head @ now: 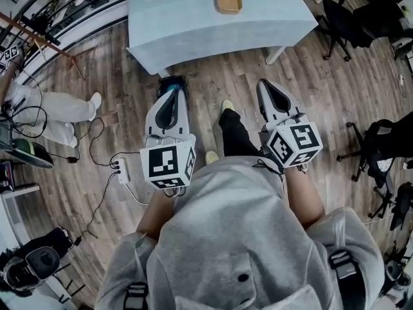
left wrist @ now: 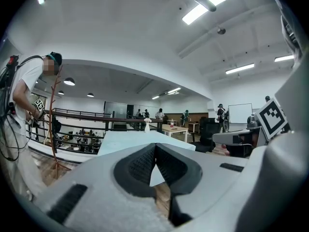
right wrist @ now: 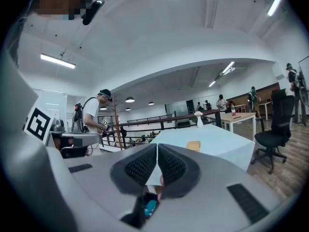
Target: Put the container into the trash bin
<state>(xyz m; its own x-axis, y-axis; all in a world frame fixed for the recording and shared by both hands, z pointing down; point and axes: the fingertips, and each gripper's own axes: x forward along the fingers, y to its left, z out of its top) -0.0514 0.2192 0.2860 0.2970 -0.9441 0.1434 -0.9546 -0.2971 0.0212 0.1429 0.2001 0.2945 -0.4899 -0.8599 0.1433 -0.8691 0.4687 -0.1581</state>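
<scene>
Left tongs (head: 172, 90), right tongs (head: 265, 86): both pressed together, empty. Container (head: 228, 1) on bench (head: 181, 28), well ahead of both tongs. Dark bin (head: 173, 81) on floor just past left tongs.

Risk: reaching with tongs unopened probably shoves shallow container across bench. Pinching one rim only may tip it and drop it short of bin.

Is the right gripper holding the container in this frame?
No: the container sits on the table ahead, while the right gripper has its jaws together on nothing.
</scene>
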